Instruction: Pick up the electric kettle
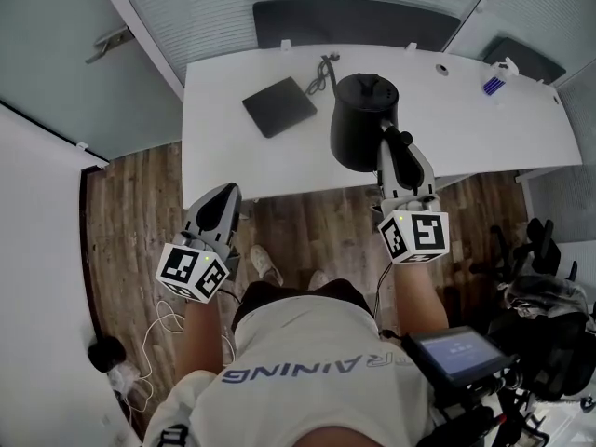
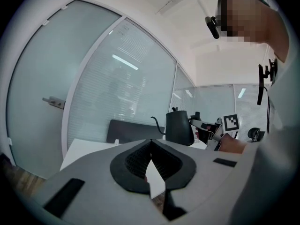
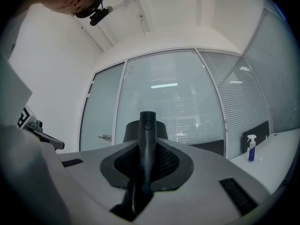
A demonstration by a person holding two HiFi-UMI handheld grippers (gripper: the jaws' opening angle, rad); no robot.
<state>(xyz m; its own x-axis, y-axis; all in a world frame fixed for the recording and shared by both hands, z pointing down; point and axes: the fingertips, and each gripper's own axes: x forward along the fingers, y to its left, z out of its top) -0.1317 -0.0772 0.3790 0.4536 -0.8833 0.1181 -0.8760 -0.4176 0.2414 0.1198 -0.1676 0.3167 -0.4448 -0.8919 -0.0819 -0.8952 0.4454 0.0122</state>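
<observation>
**Left to right.** The left tool (image 1: 222, 194), its jaws pressed together on nothing, hung off the near edge of the white surface (image 1: 223, 147), at 8 o'clock of the load. It was judged idle and kept aside, since the lift needed only one hand.

A flat black square (image 1: 279, 106) lay on the surface at 9 o'clock of the electric kettle (image 1: 361, 110), with a cable (image 1: 321, 71) at the square's 1 o'clock. Whether the square was the kettle's base could not be told.

The kettle stood over the near half of the surface. Its handle (image 3: 147, 142) was turned to 6 o'clock, towards the person, which suited a level reach. The right tool (image 1: 396, 147) pinched that handle. A spray bottle (image 1: 494, 82) stood at 2 o'clock of the kettle, well apart.

**Between views.** Only the left gripper view showed the kettle side-on. There its gooseneck spout (image 2: 157, 123) pointed away from the grip, and its bottom was judged just clear of the surface. Only the right gripper view showed the handle upright between the pads, gripped below its button (image 3: 147, 124).
</observation>
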